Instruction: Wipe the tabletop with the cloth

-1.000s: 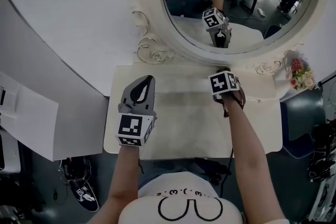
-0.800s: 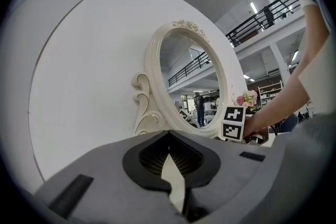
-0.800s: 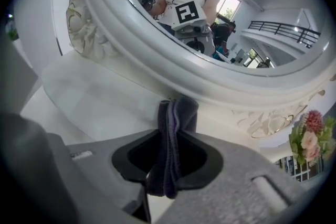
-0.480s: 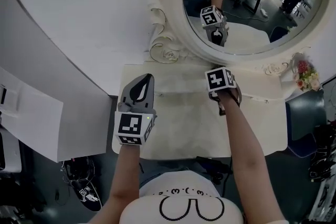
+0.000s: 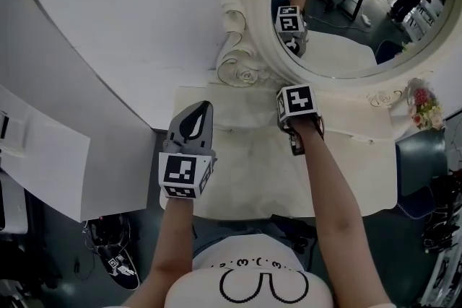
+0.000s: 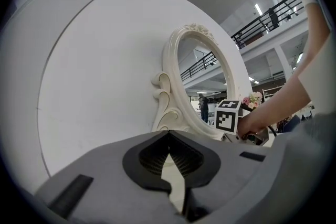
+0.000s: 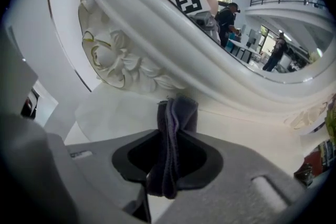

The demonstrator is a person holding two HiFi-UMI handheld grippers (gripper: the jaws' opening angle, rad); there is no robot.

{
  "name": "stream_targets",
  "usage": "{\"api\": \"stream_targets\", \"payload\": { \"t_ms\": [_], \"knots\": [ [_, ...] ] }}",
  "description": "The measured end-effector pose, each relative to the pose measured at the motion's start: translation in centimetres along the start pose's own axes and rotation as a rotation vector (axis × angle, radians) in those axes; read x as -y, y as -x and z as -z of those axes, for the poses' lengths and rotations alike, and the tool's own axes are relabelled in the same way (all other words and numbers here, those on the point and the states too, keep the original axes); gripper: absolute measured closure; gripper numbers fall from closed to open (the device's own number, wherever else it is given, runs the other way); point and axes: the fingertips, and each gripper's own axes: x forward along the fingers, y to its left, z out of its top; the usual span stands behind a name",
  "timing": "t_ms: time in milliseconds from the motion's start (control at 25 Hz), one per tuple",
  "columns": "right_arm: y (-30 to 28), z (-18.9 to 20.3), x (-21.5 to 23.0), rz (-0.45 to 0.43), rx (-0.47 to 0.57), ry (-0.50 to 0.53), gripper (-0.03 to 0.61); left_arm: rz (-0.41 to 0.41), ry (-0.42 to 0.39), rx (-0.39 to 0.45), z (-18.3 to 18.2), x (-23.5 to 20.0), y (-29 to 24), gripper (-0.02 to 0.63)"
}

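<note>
1. Our right gripper (image 7: pixel 170 160) is clamped on the cloth (image 7: pixel 176 128). It's a dark folded strip pinched upright between the jaws, and its end sticks out past the tips.
2. Just ahead of those tips are the carved foot of the mirror frame (image 7: pixel 121 68) and the pale tabletop (image 7: pixel 105 113). We can't tell whether the cloth end touches the top.
3. In the head view the right gripper (image 5: pixel 289 120) sits at the far edge of the tabletop (image 5: pixel 245 177), right below the mirror (image 5: pixel 346 11).
4. Our left gripper (image 6: pixel 169 157) has its jaws together with nothing between them. It is over the tabletop's left part, well apart from the right one.
5. Flowers (image 5: pixel 422 101) are off to the right gripper's right.
</note>
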Motion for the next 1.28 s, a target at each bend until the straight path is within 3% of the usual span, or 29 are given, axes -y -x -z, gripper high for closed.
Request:
{"api": "stream_targets", "payload": {
  "t_ms": [520,760,1280],
  "knots": [
    [-0.1,-2.3,-9.3,-0.374,0.054,-0.303,0.497,-0.042,0.019,-0.001,0.6,-2.4,2.3,0.615],
    [-0.3,-3.2,-13.1,-0.486,0.081,-0.433,0.497,-0.056,0.03,-0.002,0.9,-3.3,3.1,0.615],
    [-0.5,-4.8,-22.0,-0.657,0.125,-0.5,0.497,-0.092,0.039,-0.018,1.8,-5.5,5.2,0.615]
  ]
}}
